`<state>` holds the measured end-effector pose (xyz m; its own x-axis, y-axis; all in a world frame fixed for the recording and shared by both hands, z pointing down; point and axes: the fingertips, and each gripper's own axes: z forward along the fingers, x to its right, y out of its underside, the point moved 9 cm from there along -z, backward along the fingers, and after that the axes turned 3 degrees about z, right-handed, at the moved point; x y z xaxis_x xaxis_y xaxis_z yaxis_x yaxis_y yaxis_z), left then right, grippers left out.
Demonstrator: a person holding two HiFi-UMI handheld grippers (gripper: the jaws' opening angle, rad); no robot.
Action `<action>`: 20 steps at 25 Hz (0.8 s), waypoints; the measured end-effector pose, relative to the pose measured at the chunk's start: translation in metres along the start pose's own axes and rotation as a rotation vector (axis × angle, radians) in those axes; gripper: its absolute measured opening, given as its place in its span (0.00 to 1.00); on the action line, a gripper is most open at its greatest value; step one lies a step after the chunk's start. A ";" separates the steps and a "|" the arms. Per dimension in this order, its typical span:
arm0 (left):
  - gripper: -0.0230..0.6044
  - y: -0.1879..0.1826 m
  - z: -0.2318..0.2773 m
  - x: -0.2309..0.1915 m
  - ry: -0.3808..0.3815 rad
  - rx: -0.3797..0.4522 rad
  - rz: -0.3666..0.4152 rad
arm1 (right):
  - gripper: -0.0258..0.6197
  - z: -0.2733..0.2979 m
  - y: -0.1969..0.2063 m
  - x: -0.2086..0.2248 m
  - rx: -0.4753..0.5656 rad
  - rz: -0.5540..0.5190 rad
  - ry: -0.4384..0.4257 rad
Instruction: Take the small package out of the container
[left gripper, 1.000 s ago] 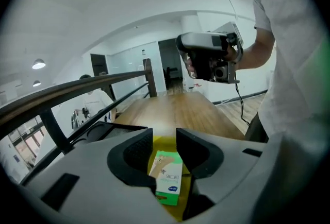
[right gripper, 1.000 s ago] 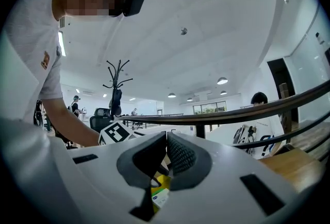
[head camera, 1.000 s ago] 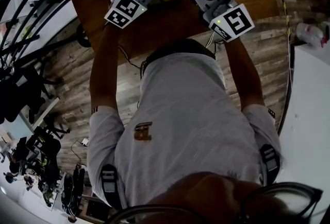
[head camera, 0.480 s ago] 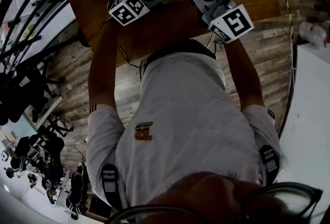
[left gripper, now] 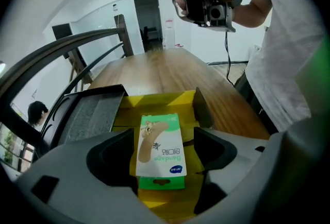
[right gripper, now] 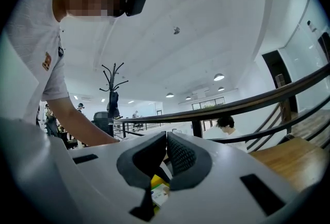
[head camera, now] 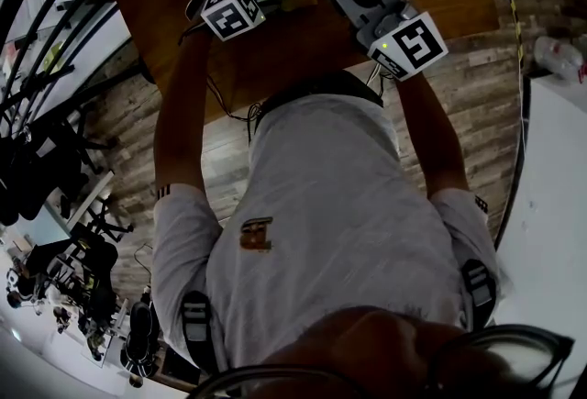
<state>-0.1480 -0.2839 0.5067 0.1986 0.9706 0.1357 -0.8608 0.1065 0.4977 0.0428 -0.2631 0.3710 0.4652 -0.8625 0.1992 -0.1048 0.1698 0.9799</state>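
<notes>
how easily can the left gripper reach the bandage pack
Probably yes: the left gripper has just been opening its jaws, and the bandage pack lies uncovered between them in the yellow box.

The tabletop is wood, warm brown with a straight grain, smooth and softly shiny. The container is yellow cardboard, matt, with creases at the folds of its flaps. The small package in it is thin card, white and green, with a smooth, slightly glossy print. Beside the container, a dark panel has a grey, grainy, rough-looking face. The right gripper has a pale grey shell of matt moulded plastic. Its pads are black and look rubbery, one with a fine ribbed texture. Its marker cube is matt, printed black on white. The person's shirt is pale, soft cloth. The floor shows wood planks with a dull finish.
</notes>
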 end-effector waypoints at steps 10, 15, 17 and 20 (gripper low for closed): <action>0.63 -0.001 0.019 -0.012 0.056 -0.089 0.007 | 0.09 -0.002 0.003 0.015 -0.003 0.015 0.004; 0.63 0.002 0.026 -0.014 0.101 -0.123 -0.012 | 0.09 -0.002 0.006 0.020 -0.009 0.024 0.008; 0.63 0.004 0.029 -0.015 0.117 -0.137 -0.017 | 0.09 -0.001 0.009 0.021 -0.004 0.030 0.009; 0.63 0.004 0.032 -0.016 0.130 -0.147 -0.025 | 0.09 -0.004 0.011 0.022 0.000 0.036 0.008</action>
<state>-0.1391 -0.3056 0.5339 0.1668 0.9860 0.0080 -0.9174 0.1522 0.3677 0.0556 -0.2785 0.3863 0.4684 -0.8519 0.2342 -0.1213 0.2006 0.9721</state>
